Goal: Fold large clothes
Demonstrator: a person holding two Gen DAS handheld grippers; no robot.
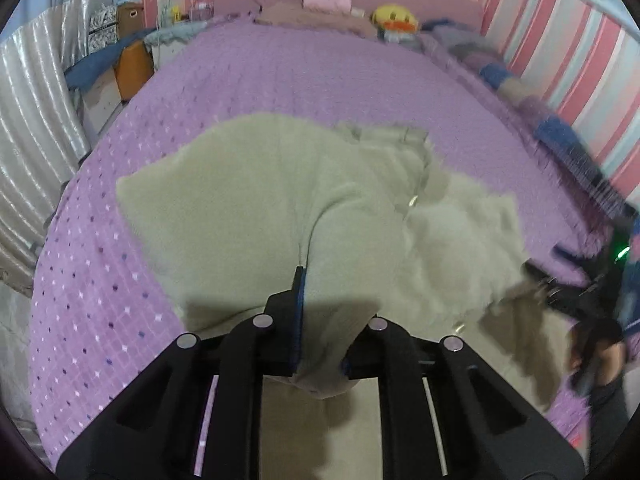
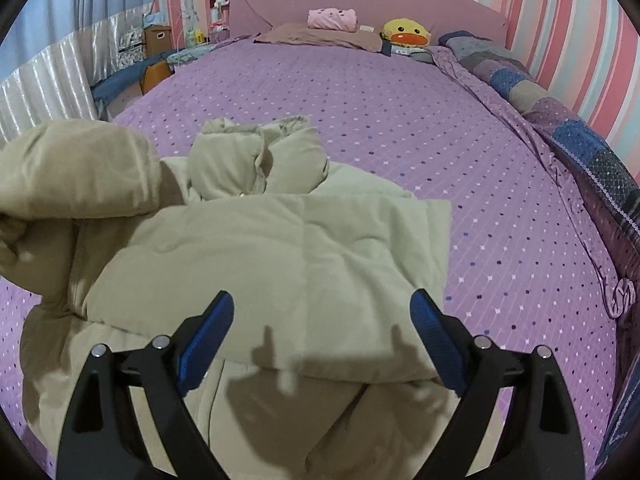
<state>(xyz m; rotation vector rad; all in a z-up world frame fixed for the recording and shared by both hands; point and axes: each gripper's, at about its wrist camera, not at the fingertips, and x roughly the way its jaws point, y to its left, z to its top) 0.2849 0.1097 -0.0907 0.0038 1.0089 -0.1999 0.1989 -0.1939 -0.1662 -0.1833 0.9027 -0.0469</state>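
A large beige padded jacket [image 2: 280,248] lies on the purple dotted bedspread [image 2: 400,120]. Its right side is folded over the body, and its hood [image 2: 260,160] is bunched at the far end. My left gripper [image 1: 316,300] is shut on a fold of the jacket [image 1: 280,200] and holds it raised; that lifted part shows at the left of the right wrist view [image 2: 72,172]. My right gripper [image 2: 322,320] is open and empty, just above the near part of the folded jacket. It also shows at the right edge of the left wrist view [image 1: 560,292], blurred.
Pillows, a pink plush [image 2: 332,19] and a yellow duck plush [image 2: 406,34] sit by the pink headboard. A rolled patchwork quilt [image 2: 560,120] runs along the striped wall on the right. Boxes and a curtain [image 2: 40,80] stand past the bed's left edge.
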